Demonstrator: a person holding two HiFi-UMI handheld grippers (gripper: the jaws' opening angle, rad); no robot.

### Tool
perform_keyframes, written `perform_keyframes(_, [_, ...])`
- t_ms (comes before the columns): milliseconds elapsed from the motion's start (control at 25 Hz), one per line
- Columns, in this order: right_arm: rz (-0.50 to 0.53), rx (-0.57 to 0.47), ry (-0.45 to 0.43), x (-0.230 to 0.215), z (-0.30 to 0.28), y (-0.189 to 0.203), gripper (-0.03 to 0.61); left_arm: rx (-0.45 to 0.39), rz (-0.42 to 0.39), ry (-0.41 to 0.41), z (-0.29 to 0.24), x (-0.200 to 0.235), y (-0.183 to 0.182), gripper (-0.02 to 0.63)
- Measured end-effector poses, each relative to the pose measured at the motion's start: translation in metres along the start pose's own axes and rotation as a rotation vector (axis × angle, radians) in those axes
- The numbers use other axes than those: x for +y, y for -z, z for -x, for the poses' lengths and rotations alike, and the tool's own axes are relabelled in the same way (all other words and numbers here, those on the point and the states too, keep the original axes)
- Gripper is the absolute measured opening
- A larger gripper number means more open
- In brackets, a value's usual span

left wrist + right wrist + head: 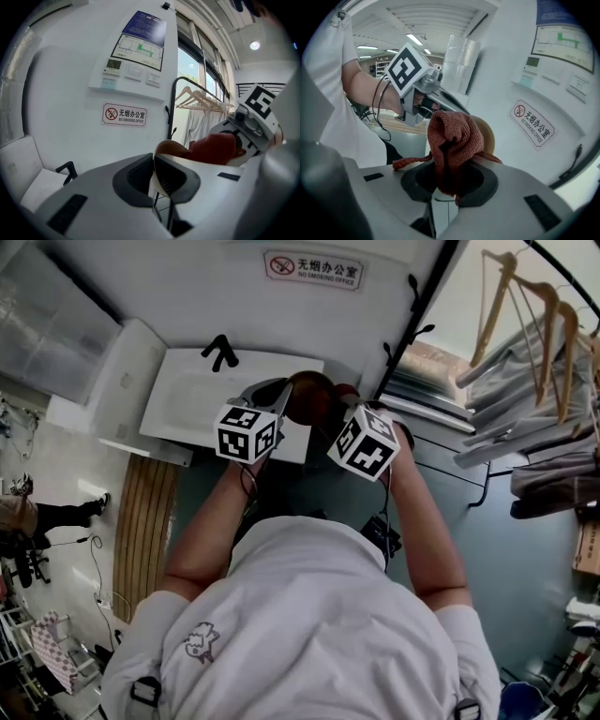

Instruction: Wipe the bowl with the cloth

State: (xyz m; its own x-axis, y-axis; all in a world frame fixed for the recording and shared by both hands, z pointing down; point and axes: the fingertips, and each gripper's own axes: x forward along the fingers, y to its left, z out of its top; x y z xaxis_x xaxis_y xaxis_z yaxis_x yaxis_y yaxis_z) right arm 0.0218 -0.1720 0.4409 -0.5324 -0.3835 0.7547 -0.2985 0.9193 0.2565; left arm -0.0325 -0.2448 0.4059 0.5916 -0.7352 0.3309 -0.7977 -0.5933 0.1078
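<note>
Two tools busy: left tool pinches the bowl by its rim, right tool clamps the cloth, bowl just ahead of it.

Bright, even indoor light w/ soft shadows: window right of the no-smoking sign blows out white, ceiling strips up-left of sign glow; both gripper views fisheye-bent w/ black corners, foreground soft, cloth sharp; head view crisp, edges warped.
</note>
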Motion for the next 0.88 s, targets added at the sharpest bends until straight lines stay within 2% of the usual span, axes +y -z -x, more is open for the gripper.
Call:
perform_keyframes(200, [-0.019,-0.025,0.185,-0.037,0.007,-0.009,0.097,0.022,0.014,0.038,-0.004,-0.012,0.005,0.021])
perform_keyframes(280, [0.004,-0.039,0.211,-0.038,0.003,-0.016,0.097,0.024,0.014,0.057,-0.006,-0.020,0.005,0.021])
perform_keyframes(400, [0.044,-0.023,0.193,-0.026,-0.009,-0.020,0.097,0.021,0.019,0.066,-0.006,-0.025,0.006,0.020])
perform_keyframes(520, [0.026,-0.017,0.123,-0.010,-0.019,-0.021,0.097,0.013,0.028,0.045,-0.004,-0.015,0.006,0.020])
perform_keyframes(760, [0.023,-0.007,0.019,0.012,-0.030,-0.020,0.095,0.012,-0.027,0.011,-0.002,-0.005,-0.001,0.021])
perform_keyframes(880, [0.026,0.045,0.029,0.007,-0.028,-0.011,0.097,0.020,-0.062,-0.016,0.000,0.001,0.000,0.021])
